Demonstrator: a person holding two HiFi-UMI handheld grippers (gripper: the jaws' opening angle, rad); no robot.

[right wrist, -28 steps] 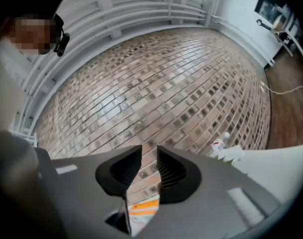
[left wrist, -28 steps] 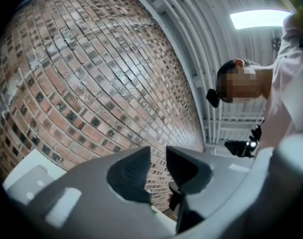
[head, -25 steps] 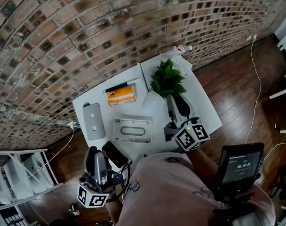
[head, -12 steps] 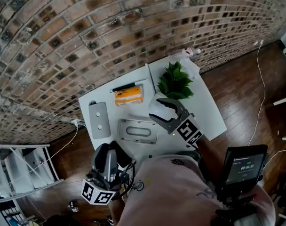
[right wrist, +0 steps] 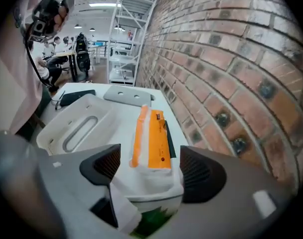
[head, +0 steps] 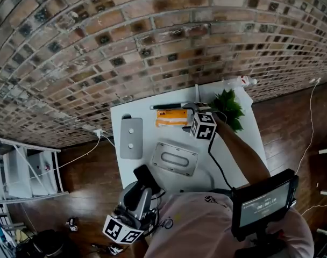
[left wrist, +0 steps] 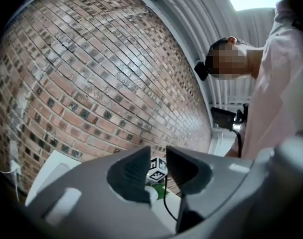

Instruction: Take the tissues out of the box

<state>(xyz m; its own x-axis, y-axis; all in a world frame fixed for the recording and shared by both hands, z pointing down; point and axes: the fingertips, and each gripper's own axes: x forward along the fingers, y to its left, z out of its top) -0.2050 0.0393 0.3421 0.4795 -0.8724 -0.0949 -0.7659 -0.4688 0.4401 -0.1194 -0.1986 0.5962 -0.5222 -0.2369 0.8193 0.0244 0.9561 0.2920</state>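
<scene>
An orange-and-white tissue pack lies on the white table near the brick wall. My right gripper reaches down over its right end. Its jaws have just been opening and now stand wide, with the pack's near end between the pads, which do not press on it. The grey-white tissue box with an oval slot sits mid-table, to the left in the right gripper view. My left gripper hangs off the table's near edge, level, jaws nearly together with nothing between them.
A grey flat plate lies at the table's left. A black strip sits behind the pack. A green plant and white bottle stand at the far right. A dark slab rests by the near edge, a screen at lower right.
My right gripper has swung from the table's near right across to the orange pack by the wall, rolled over and opened its jaws wide. The left gripper stays low by the near edge.
</scene>
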